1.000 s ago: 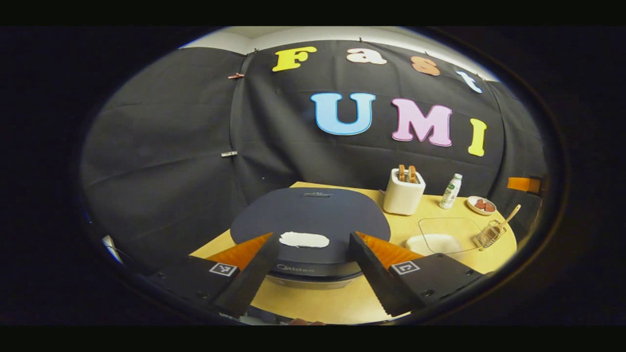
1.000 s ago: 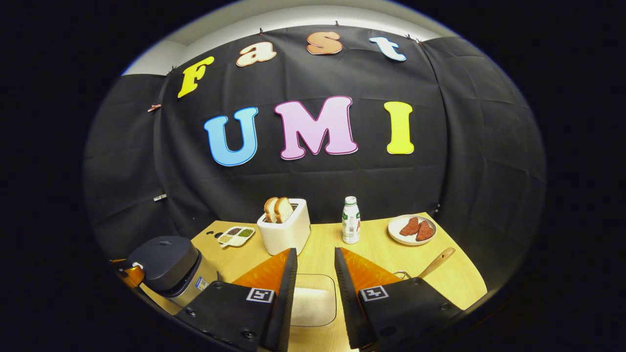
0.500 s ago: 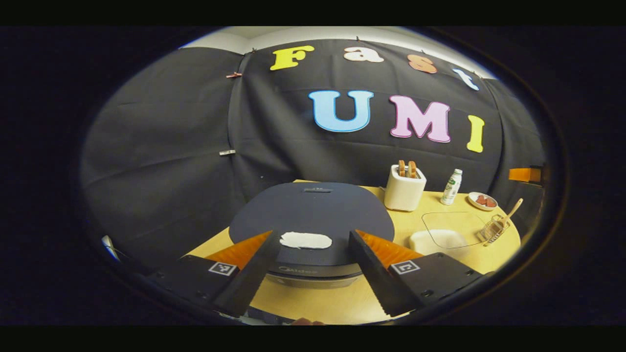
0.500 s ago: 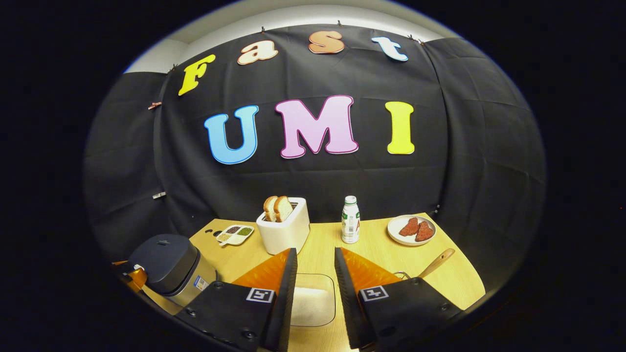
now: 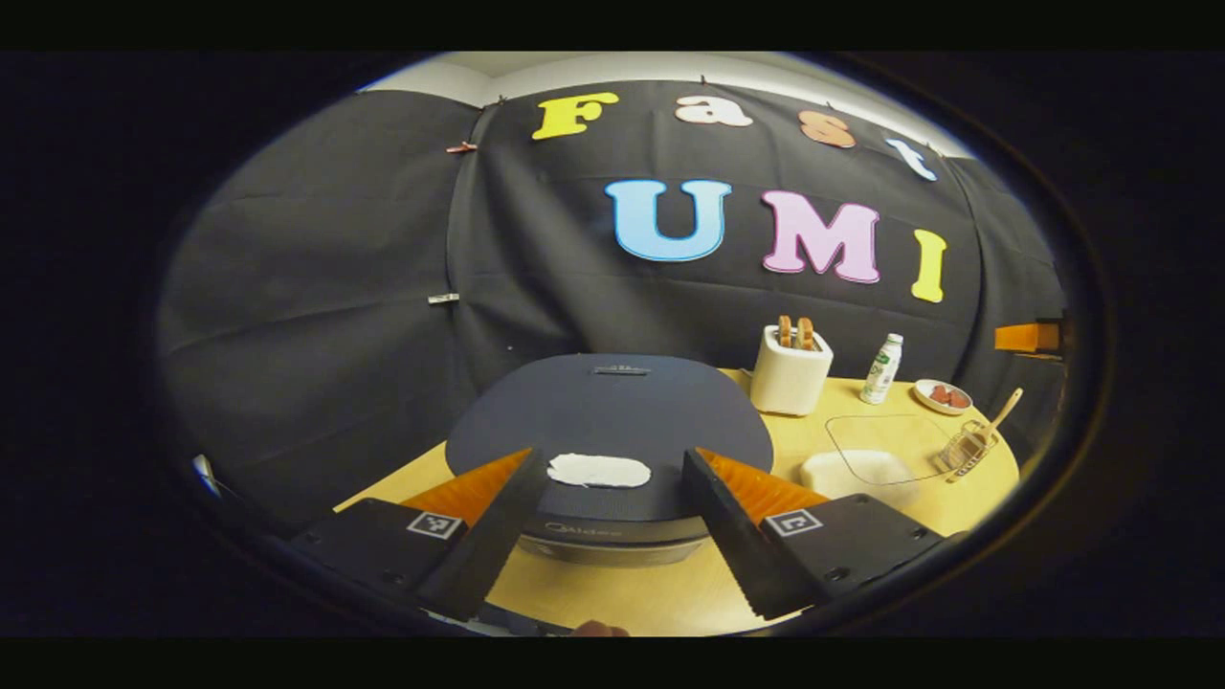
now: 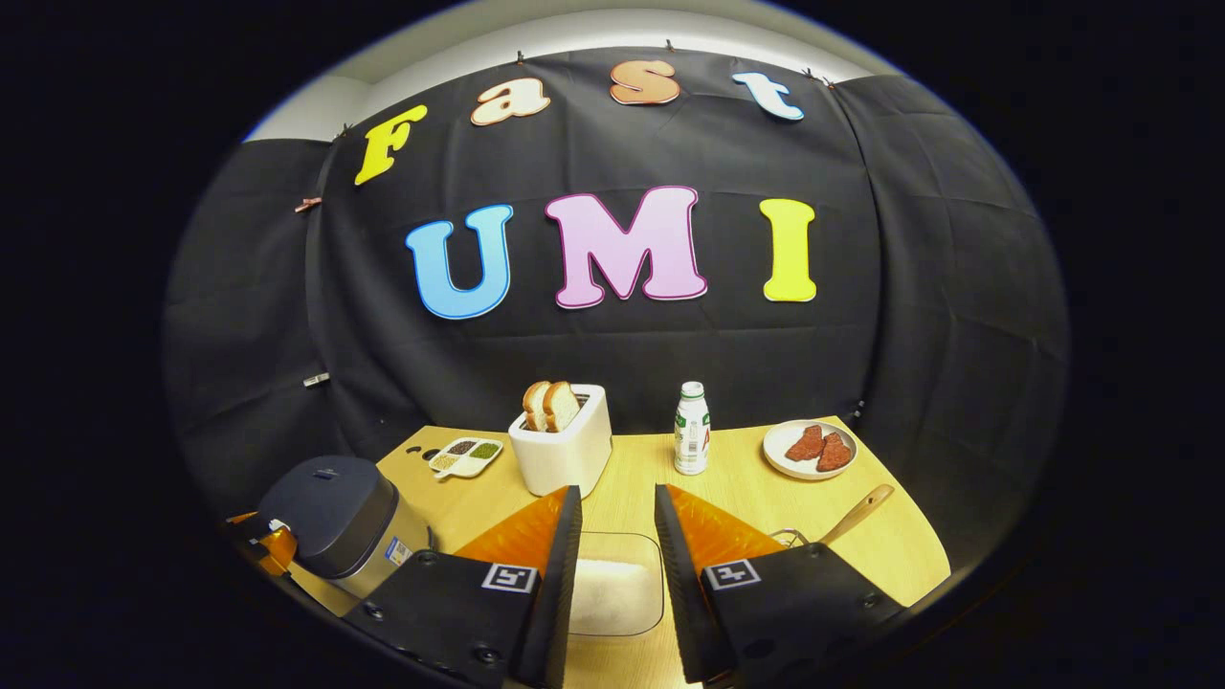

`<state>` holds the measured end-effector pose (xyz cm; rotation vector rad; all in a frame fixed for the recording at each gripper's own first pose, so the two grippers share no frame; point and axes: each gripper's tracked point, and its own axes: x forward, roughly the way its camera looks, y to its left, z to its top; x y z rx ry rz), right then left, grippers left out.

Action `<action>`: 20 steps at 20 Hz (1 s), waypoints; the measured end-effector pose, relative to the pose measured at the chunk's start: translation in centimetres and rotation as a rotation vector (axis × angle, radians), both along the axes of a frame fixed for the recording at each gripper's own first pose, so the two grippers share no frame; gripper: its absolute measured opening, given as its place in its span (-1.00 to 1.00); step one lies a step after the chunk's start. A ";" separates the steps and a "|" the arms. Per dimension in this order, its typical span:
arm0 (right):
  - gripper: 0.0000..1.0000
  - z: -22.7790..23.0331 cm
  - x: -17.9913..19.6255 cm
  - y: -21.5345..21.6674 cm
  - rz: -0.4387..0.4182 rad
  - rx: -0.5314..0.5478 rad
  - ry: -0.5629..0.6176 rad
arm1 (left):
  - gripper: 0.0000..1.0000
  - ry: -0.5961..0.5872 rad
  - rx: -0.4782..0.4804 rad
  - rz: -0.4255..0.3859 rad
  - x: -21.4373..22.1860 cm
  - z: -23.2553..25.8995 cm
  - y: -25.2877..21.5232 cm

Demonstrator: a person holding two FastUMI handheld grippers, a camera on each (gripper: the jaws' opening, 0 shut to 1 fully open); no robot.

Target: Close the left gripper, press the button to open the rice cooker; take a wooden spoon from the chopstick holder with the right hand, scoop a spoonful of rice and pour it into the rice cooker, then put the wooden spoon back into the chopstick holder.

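Two grippers poised, lid not yet opened

Over the last second the rice cooker (image 5: 609,426) has grown slightly larger and risen a touch in the left gripper view, so the left gripper (image 5: 605,502) seems to be easing nearer its white button (image 5: 599,470) — yet the jaws stand wide apart, touching nothing, and the task wants them closed before pressing. The right gripper (image 6: 609,536) hovers with jaws moderately open and empty over the clear rice container (image 6: 612,586) near the worktop's (image 6: 737,488) front edge; the wooden spoon (image 6: 857,514) waits in its chopstick holder (image 5: 963,449) — to the right, untouched.
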<state>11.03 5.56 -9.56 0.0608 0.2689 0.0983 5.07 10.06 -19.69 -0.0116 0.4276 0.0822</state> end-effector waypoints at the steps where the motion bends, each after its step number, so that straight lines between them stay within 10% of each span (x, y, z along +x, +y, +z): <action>1: -0.02 0.0 -0.1 -0.1 -0.002 -0.001 0.000 | 0.99 -0.001 0.005 -0.001 0.2 0.2 0.0; 12: -0.02 0.9 -1.6 -1.3 -0.039 -0.023 -0.008 | 0.99 -0.125 0.074 0.049 2.9 7.2 0.7; 20: 0.01 2.2 -3.1 -2.8 -0.102 -0.039 -0.026 | 0.92 -0.384 0.301 -0.160 3.9 18.0 -5.9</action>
